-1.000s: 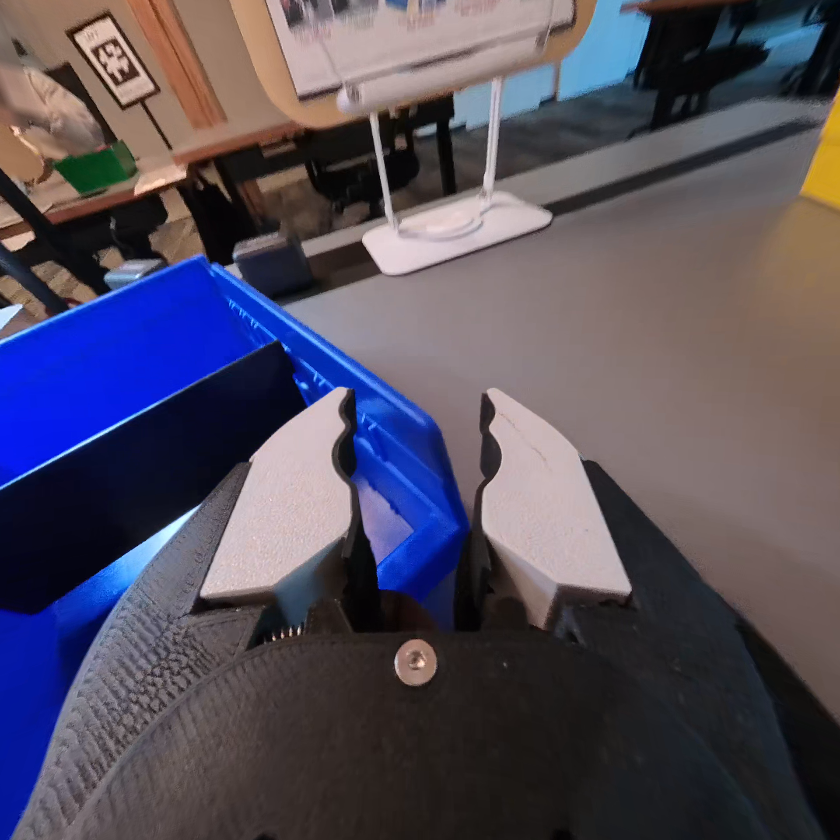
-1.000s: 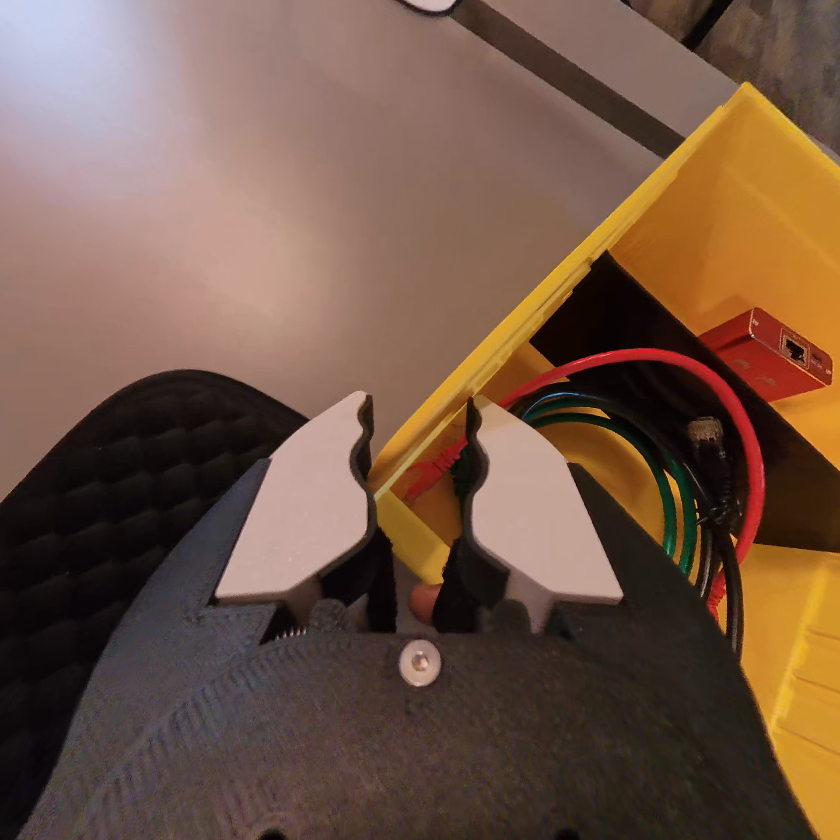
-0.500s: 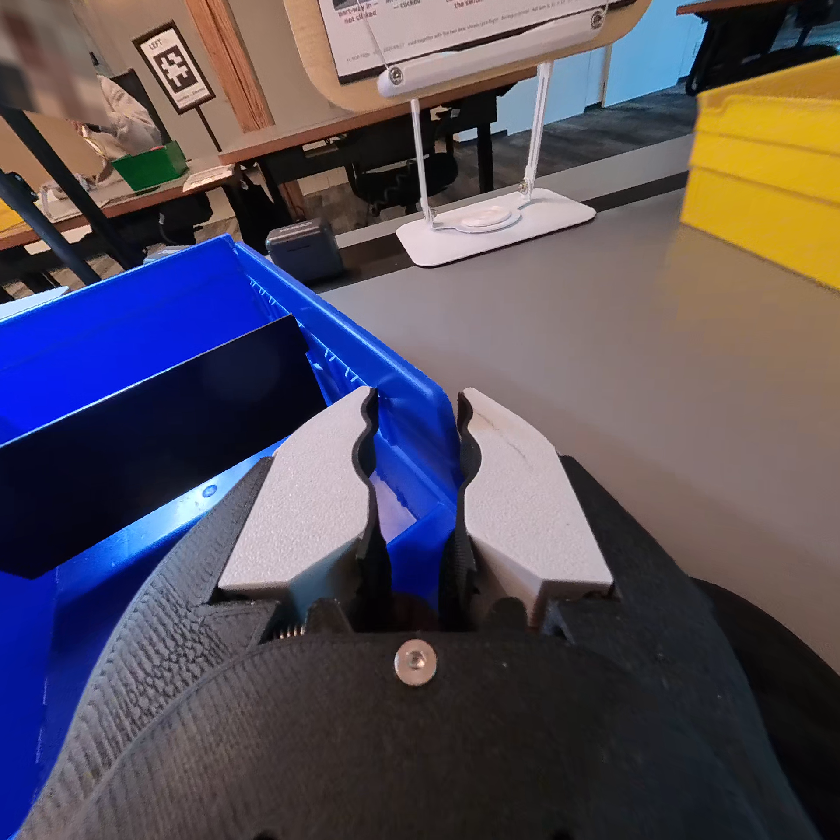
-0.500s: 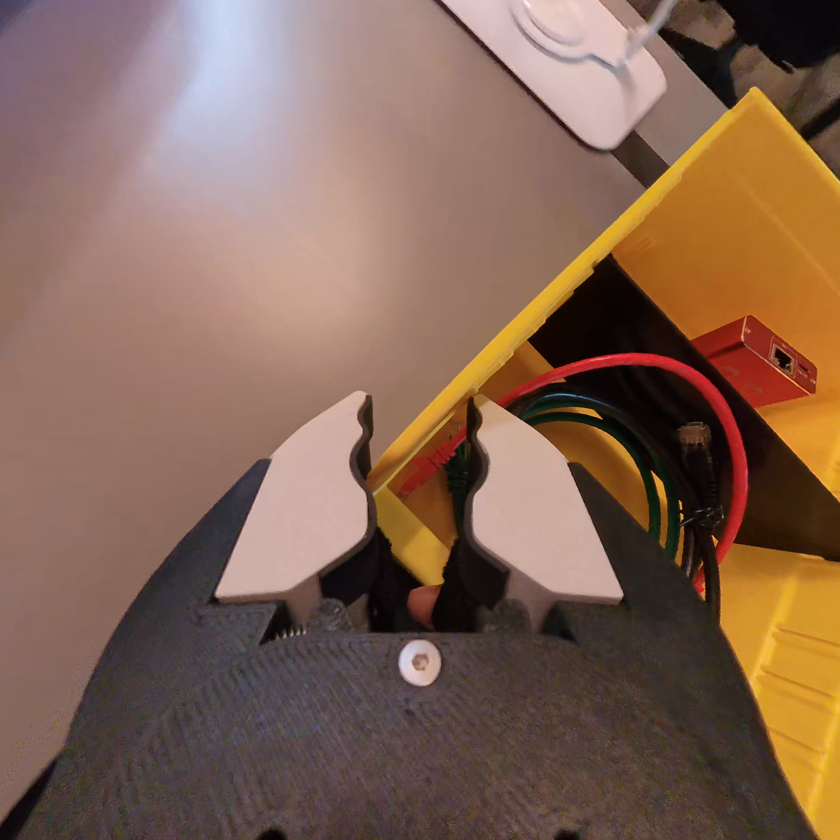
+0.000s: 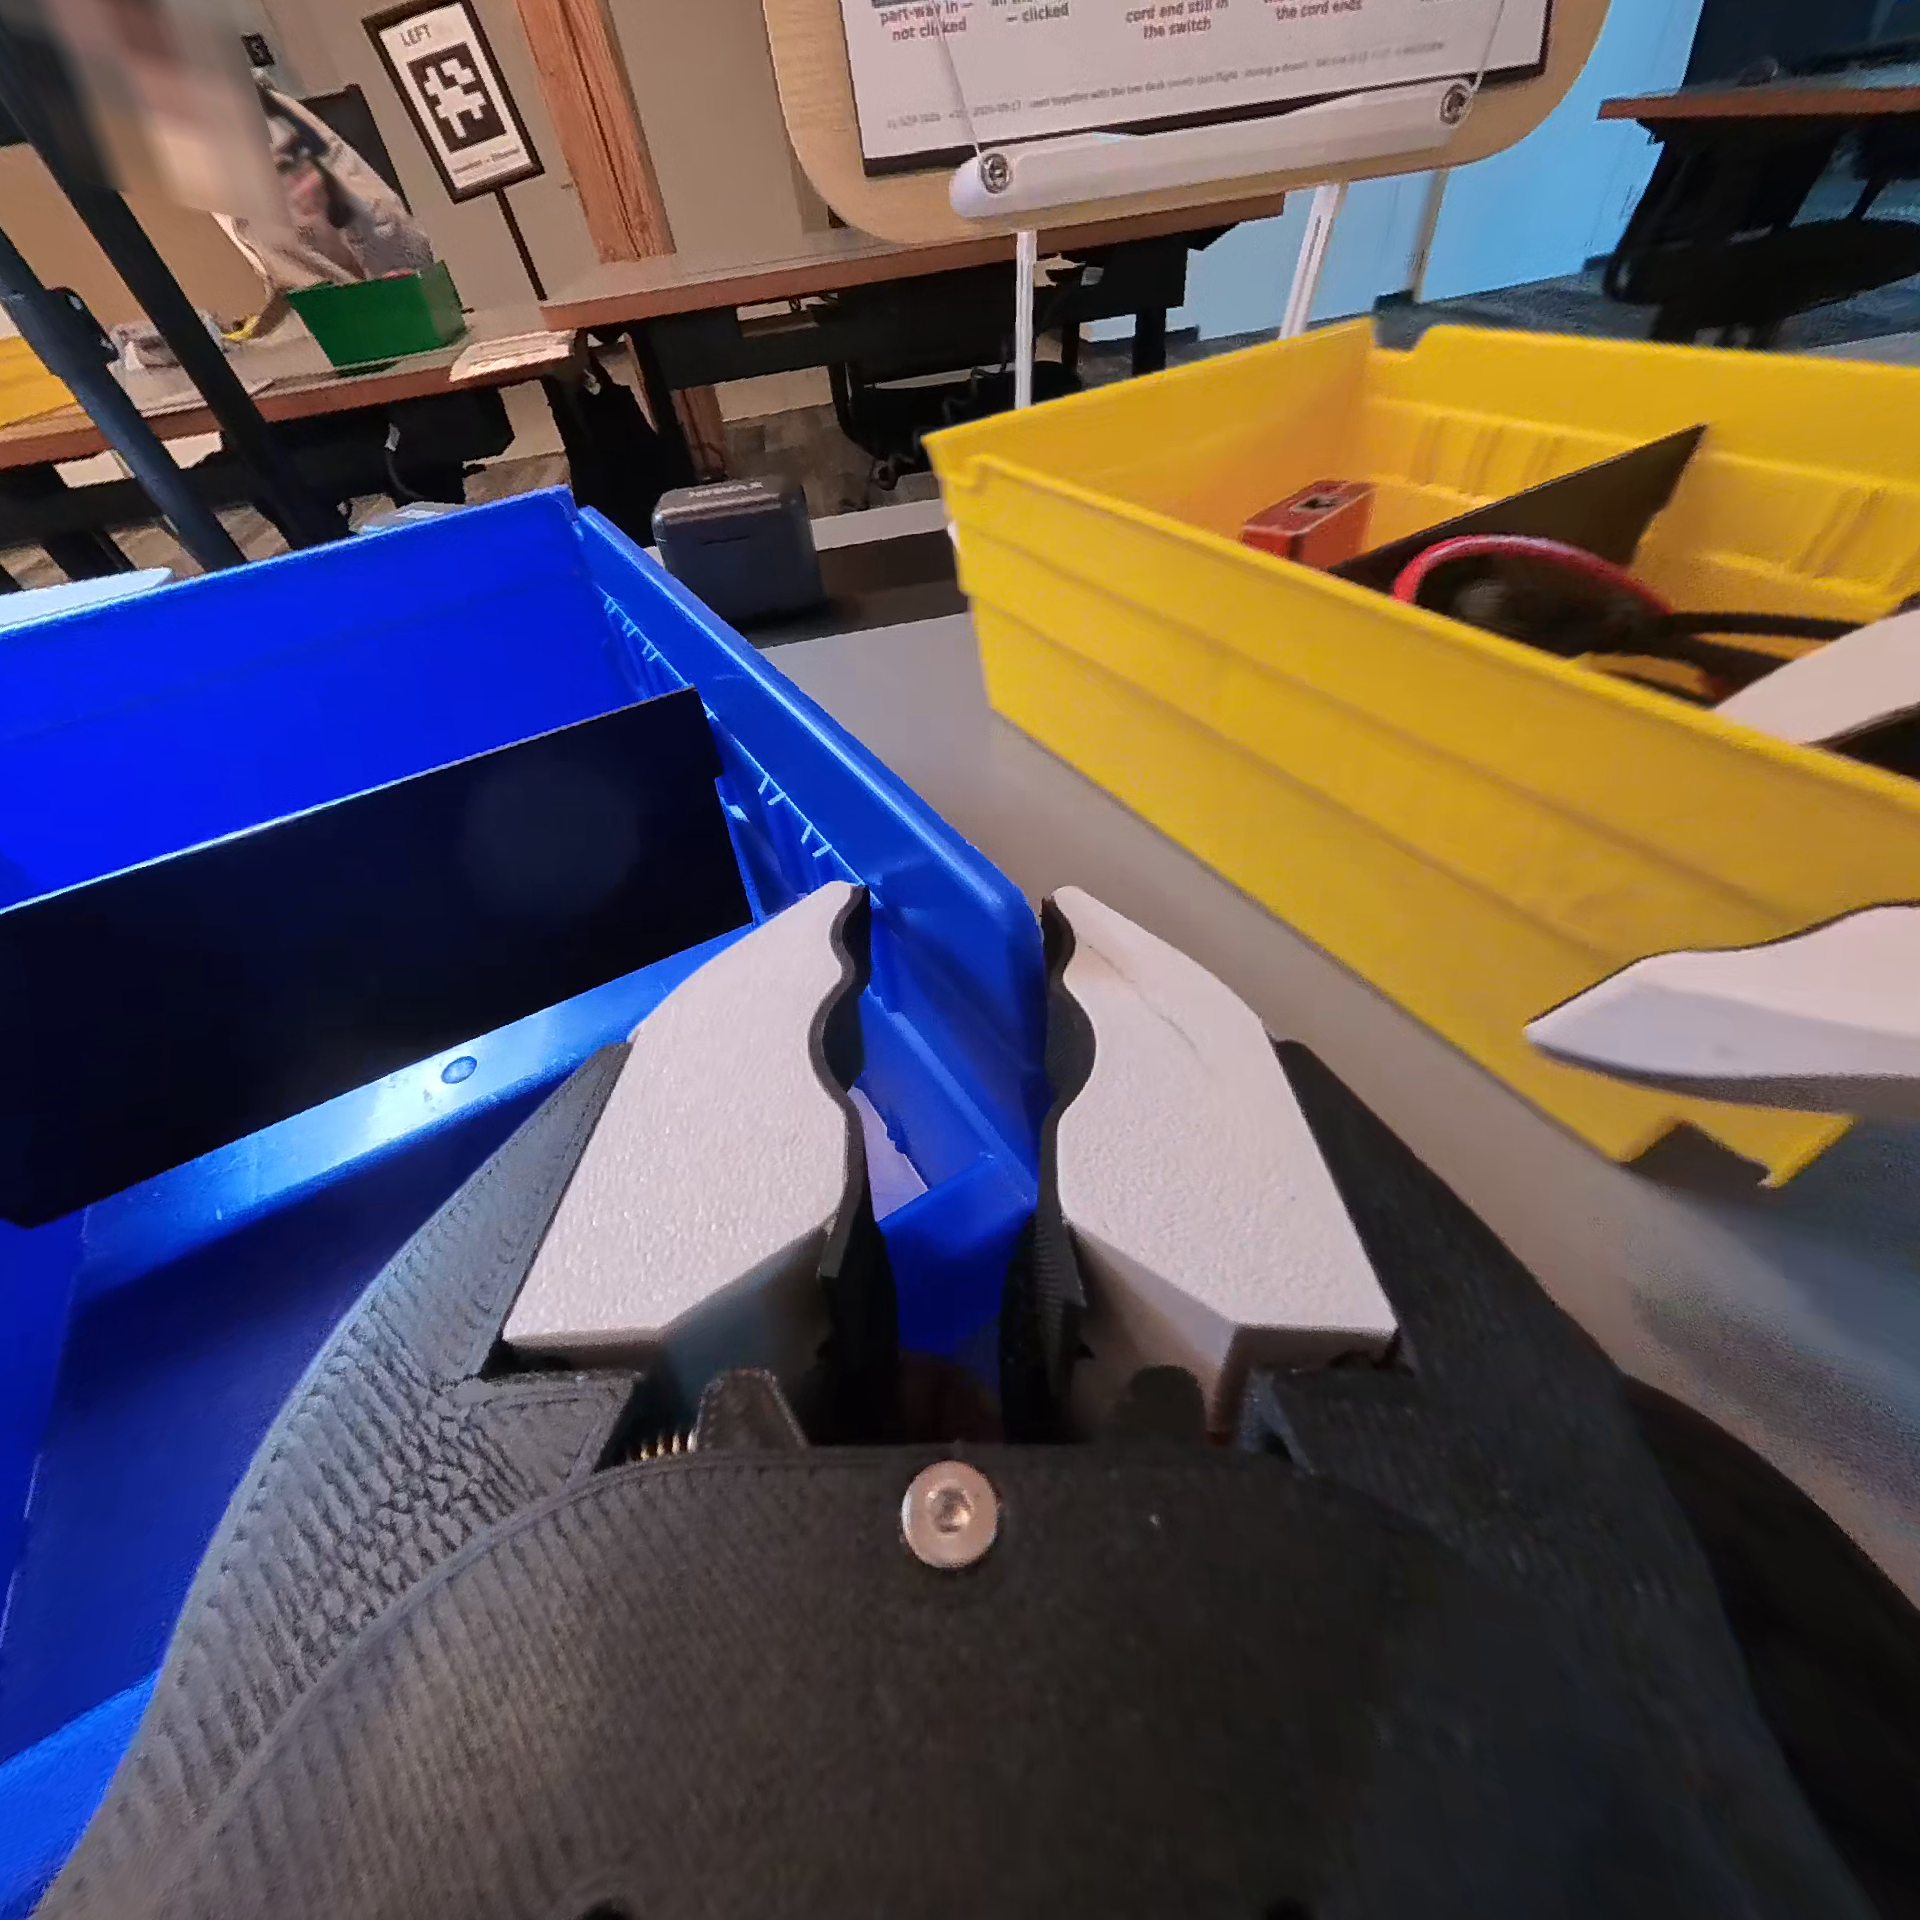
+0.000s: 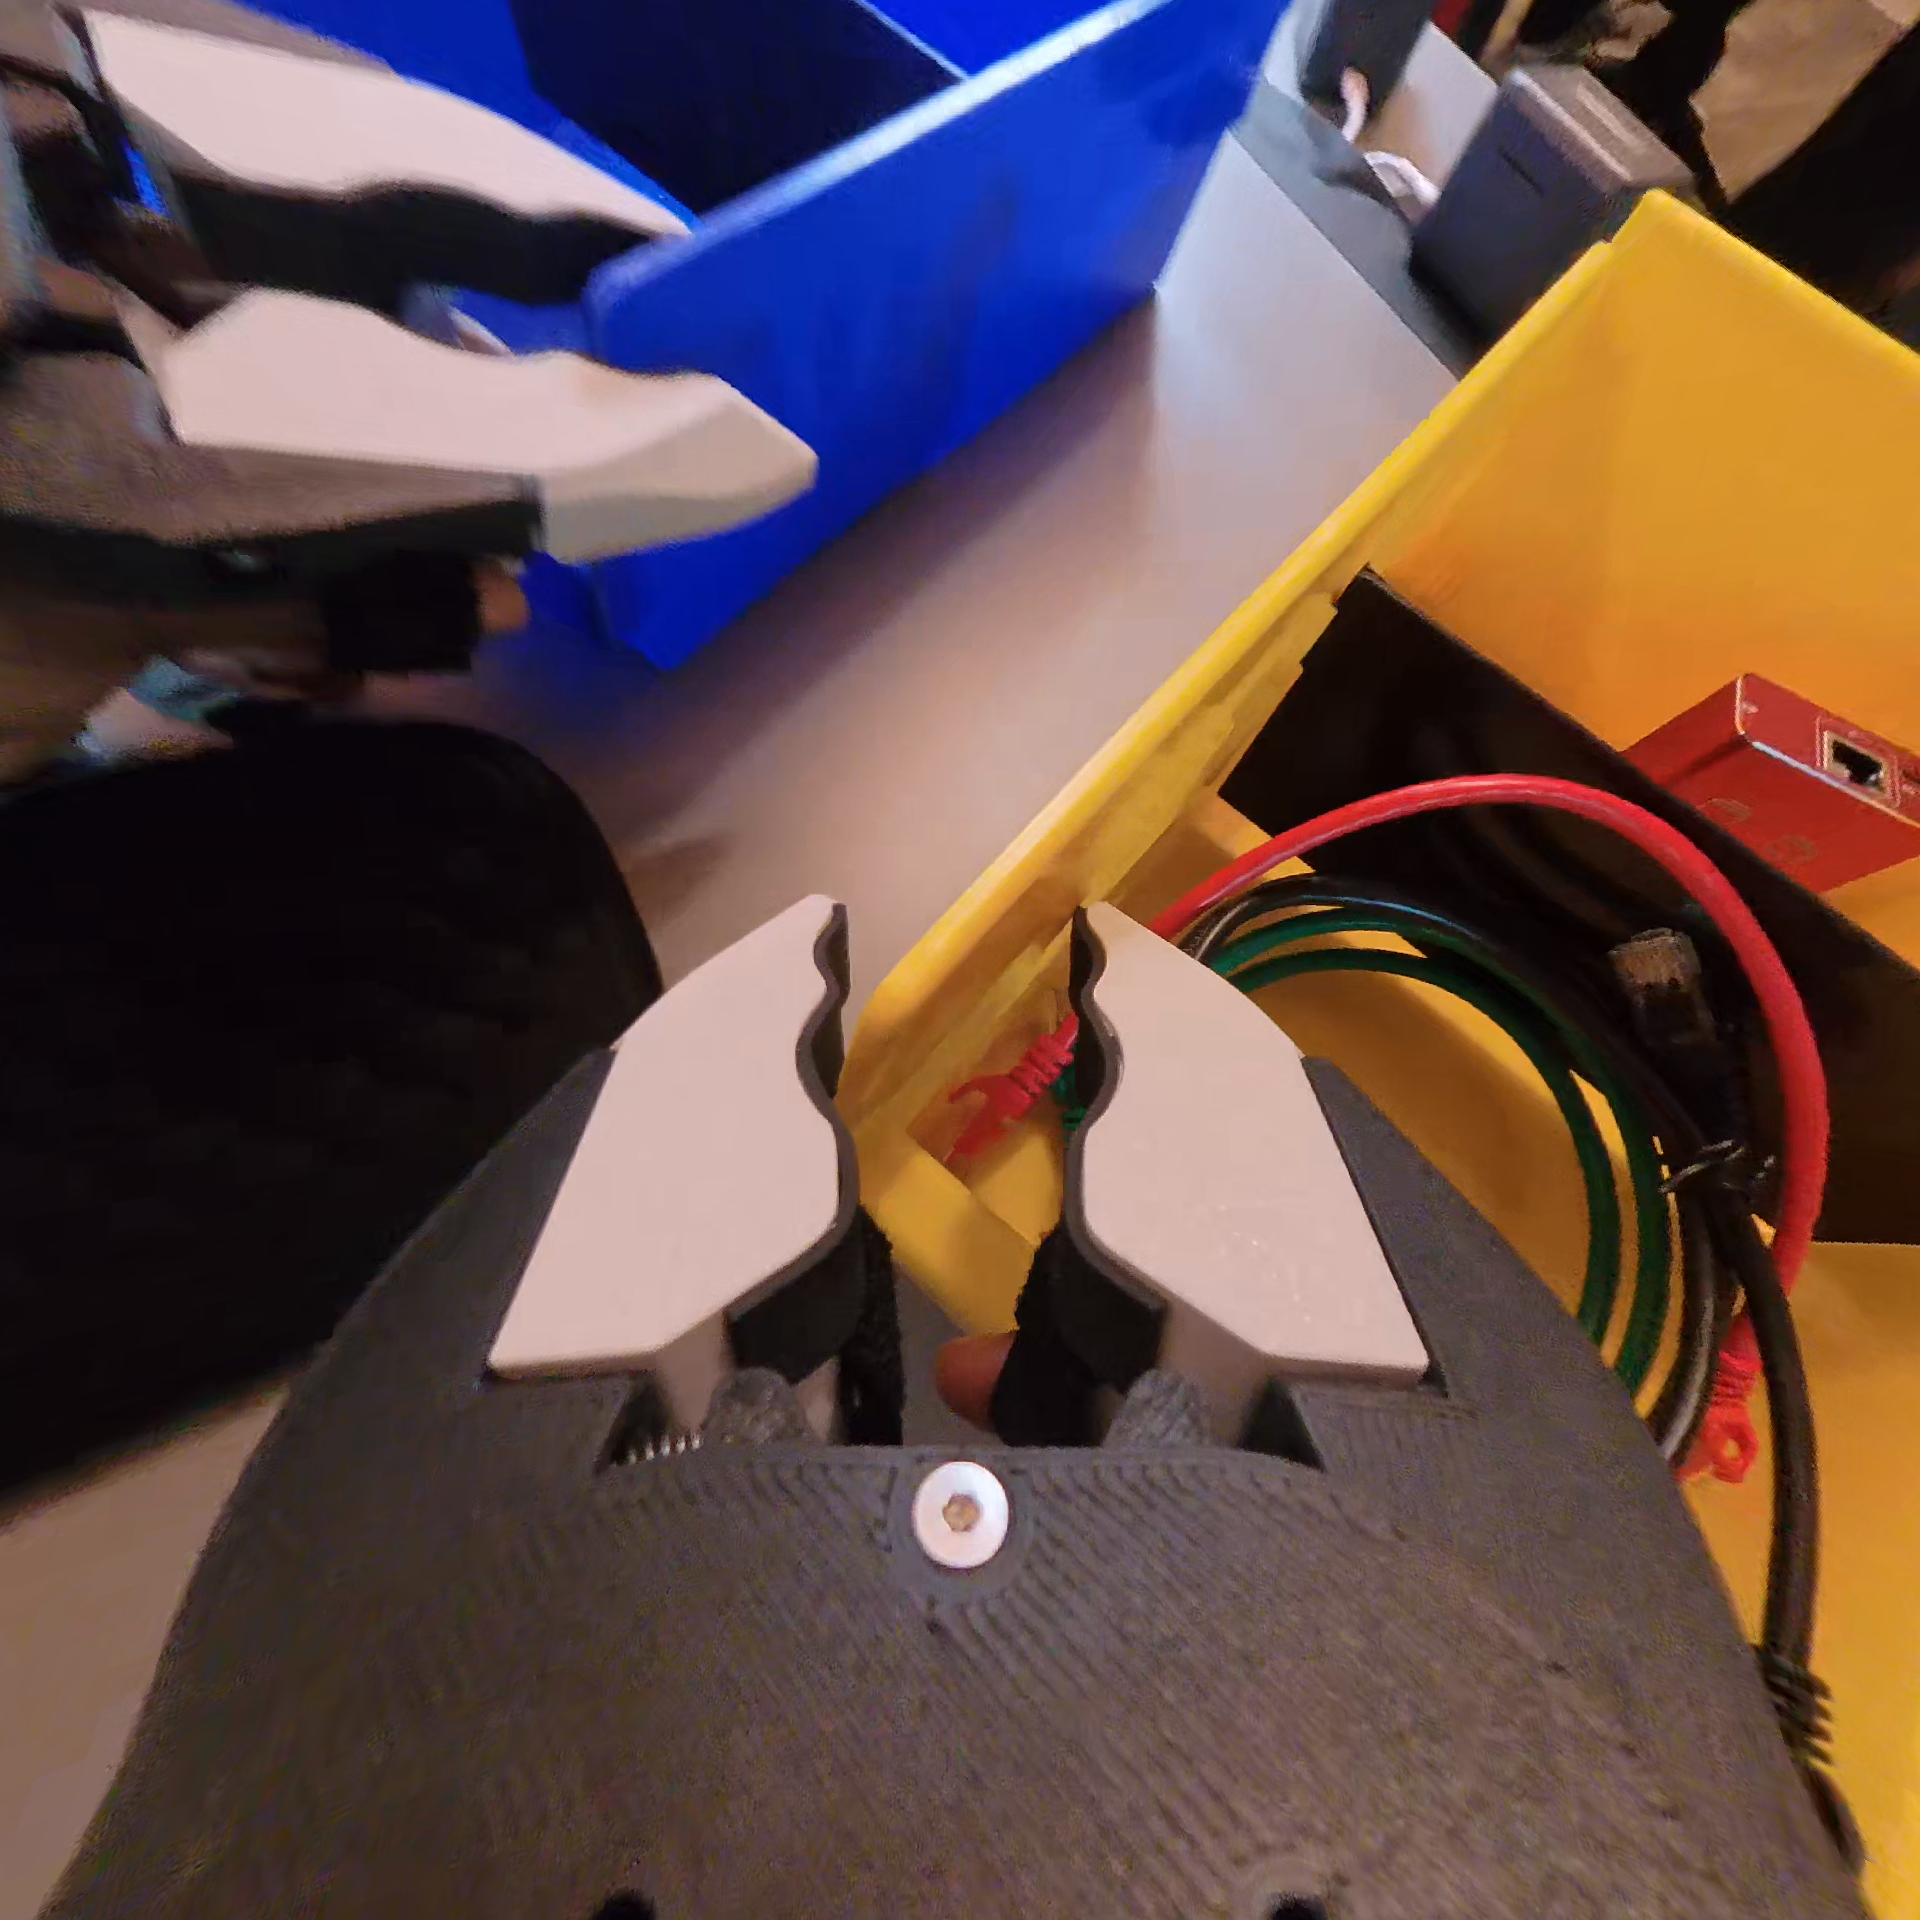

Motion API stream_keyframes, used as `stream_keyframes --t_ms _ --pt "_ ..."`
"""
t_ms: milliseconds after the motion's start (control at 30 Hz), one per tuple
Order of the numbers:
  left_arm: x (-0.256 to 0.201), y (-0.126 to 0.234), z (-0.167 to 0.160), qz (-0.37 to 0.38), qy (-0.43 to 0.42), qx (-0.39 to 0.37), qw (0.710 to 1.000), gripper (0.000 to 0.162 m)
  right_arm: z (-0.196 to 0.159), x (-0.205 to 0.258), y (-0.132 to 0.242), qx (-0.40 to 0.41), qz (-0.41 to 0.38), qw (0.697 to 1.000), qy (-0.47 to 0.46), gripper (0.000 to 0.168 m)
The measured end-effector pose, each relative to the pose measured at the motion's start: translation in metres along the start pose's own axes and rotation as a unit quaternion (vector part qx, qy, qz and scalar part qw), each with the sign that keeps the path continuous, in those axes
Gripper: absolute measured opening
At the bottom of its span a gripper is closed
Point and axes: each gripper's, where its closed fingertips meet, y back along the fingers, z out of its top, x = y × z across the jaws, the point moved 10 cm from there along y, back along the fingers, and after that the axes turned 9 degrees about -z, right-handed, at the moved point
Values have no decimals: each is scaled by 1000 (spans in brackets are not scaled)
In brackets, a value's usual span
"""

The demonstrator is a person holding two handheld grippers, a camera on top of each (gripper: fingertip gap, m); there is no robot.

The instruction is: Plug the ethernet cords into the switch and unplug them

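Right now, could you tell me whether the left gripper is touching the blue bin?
Touching. The left wrist view shows the left gripper with its jaws closed on the blue bin's corner wall.

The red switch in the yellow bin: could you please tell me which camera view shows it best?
The right wrist view: the red switch lies close behind the black divider, with a port facing the camera. In the left wrist view the switch is small, far off and partly hidden by the yellow bin wall.
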Motion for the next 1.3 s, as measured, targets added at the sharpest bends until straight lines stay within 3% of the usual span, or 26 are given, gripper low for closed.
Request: stream_keyframes --t_ms 400,667,733,833,900,967,1067,1200,1267,1300 --pt "11 10 5 39 23 -32 998 26 35 38 -44 -55 9 998 23 40" --pt "32 39 31 -12 49 -85 995 34 48 43 -60 -65 24 997 23 43" --pt "54 61 42 16 44 -111 993 39 51 43 -53 -85 11 996 14 55" --pt "100 99 47 120 35 -114 986 47 60 44 -29 -173 -14 984 -30 75" --pt "132 117 36 191 35 -87 977 55 65 50 -18 -241 -14 969 -57 87" --pt "157 123 18 213 49 -35 975 67 67 62 -20 -265 -21 963 -46 97" --pt "176 116 -10 189 84 36 978 77 68 81 -34 -210 -16 978 -9 92" --pt "178 100 -32 148 109 91 979 72 73 90 -48 -147 -29 989 10 57" --pt "175 95 -36 144 101 104 979 57 75 90 -53 -115 -48 992 33 43" --pt "174 95 -37 142 95 95 981 39 77 91 -53 -114 -65 990 50 40"
